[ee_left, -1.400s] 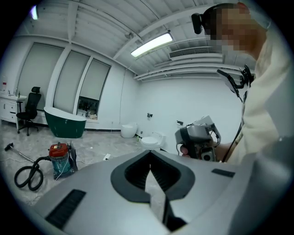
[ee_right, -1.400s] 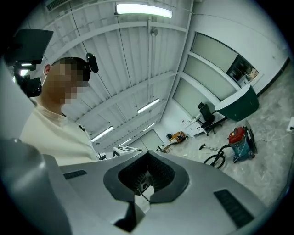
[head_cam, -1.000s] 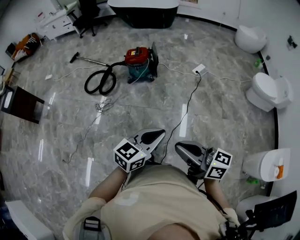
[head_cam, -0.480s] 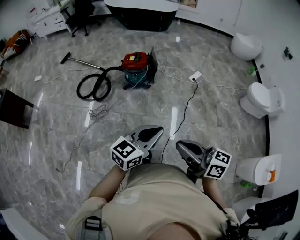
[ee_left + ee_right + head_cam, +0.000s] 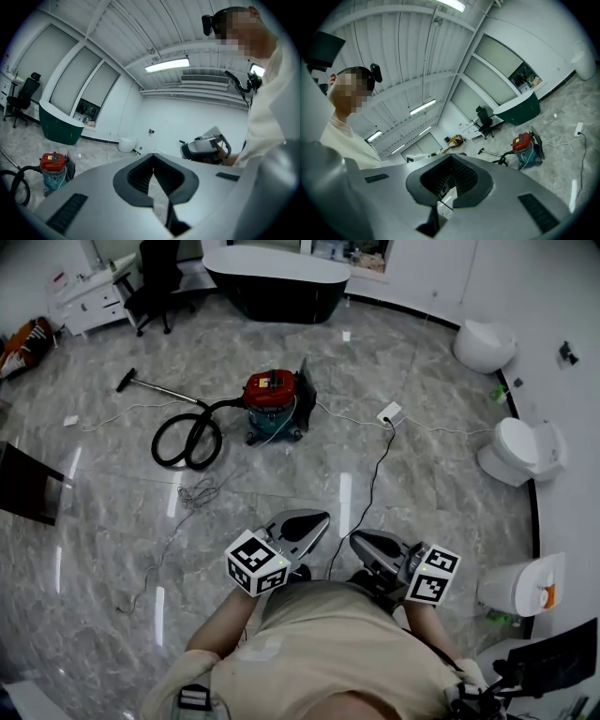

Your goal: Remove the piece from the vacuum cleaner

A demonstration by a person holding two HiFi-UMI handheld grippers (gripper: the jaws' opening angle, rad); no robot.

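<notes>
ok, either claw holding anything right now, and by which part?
Nothing held. Left claw and right claw are both shut and empty; the vacuum cleaner stands well away from both.

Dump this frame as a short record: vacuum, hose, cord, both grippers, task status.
vacuum cleaner: red top, upright on the floor, far ahead of both grippers
hose: black, looped on the floor left of the vacuum cleaner
wand: lying flat beyond the hose
cord: black, runs from the power strip toward the grippers
left gripper: jaws together, nothing between them
right gripper: jaws together, nothing between them
task status: not started, nothing touched
</notes>
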